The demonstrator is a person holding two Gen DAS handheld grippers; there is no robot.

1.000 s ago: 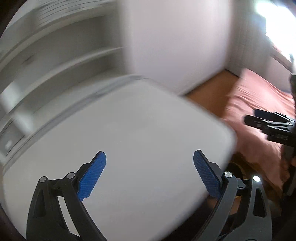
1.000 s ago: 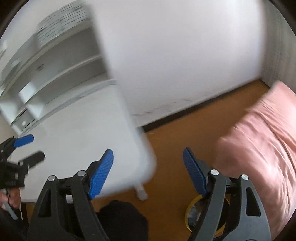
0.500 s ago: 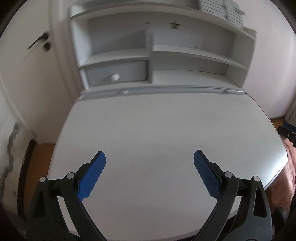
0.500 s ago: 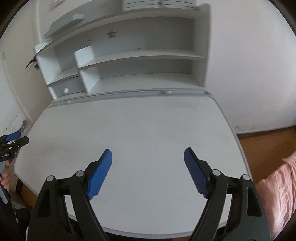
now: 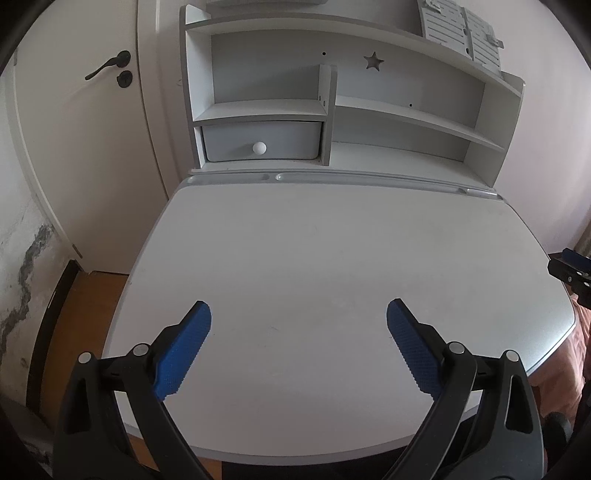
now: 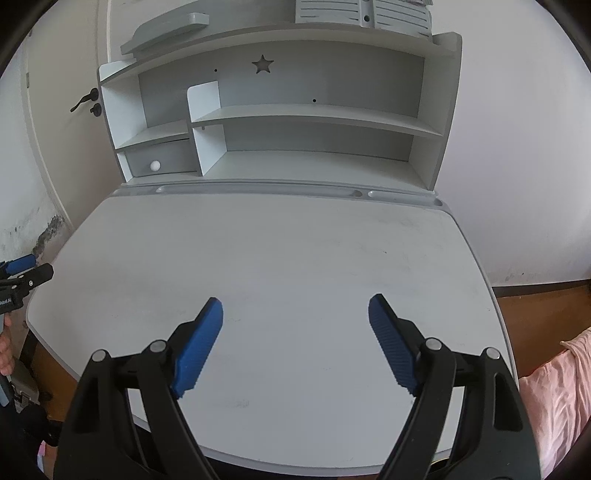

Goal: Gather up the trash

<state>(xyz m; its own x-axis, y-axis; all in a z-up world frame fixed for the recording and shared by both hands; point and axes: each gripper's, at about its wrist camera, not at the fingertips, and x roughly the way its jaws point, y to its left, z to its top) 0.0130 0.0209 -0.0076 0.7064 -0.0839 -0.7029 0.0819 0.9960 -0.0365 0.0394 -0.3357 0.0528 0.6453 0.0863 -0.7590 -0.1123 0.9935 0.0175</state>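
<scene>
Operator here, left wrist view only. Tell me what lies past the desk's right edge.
Observer: Wooden floor along the wall, and pink bedding at the near right corner.
Operator: Report the right gripper's jaws.
Observer: The right gripper is open, nothing between its pads, hovering over the bare desk.
Operator: Check the top of the hutch's left end.
Observer: A flat grey piece lies on the hutch there.

Trash is showing in neither view; both cameras are looking down at the white desk (image 5: 332,258), whose top is showing faint dark scuffs (image 6: 240,404) near its front edge
</scene>
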